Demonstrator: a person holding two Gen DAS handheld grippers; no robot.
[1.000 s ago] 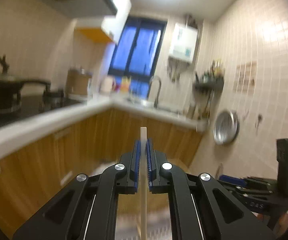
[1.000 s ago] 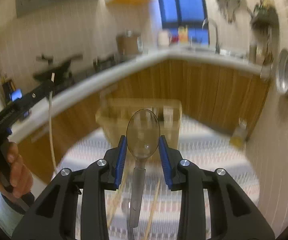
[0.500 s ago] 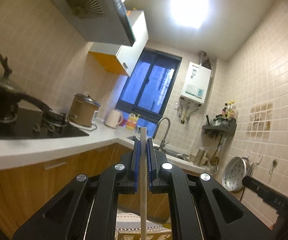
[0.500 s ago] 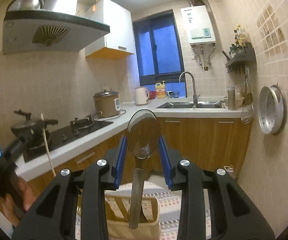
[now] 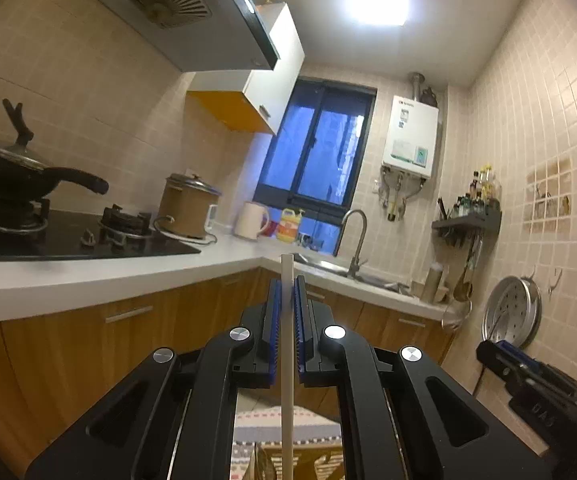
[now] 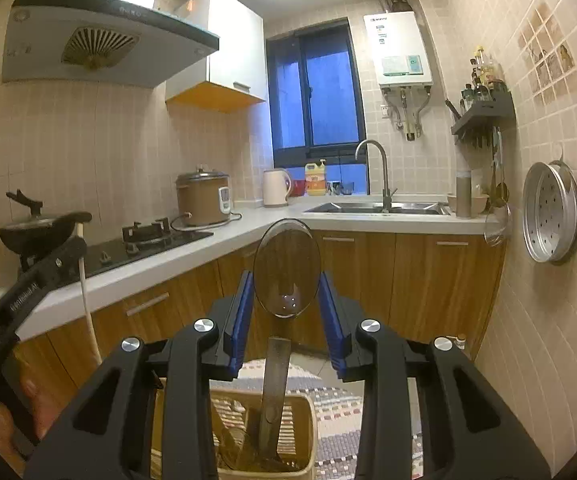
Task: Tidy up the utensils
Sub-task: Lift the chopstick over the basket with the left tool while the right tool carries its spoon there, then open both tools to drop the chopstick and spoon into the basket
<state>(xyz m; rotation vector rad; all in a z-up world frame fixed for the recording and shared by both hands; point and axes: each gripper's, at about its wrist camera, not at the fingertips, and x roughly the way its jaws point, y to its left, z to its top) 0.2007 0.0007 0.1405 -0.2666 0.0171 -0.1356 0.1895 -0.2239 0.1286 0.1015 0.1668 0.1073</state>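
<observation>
Both views had swung up from the floor to the counter. From the left wrist, the left gripper point(image 5: 287, 308) clamped a pale wooden chopstick point(image 5: 287, 360) upright. From the right wrist, the right gripper point(image 6: 286, 300) pinched a translucent brown plastic spoon point(image 6: 286, 268) above a beige slatted plastic basket point(image 6: 308, 436).

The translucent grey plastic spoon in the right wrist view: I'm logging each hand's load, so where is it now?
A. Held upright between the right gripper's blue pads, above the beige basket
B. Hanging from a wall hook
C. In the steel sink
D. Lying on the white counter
A: the translucent grey plastic spoon stands bowl-up between the blue pads of the right gripper, its handle reaching down toward the beige slatted basket below.
</observation>
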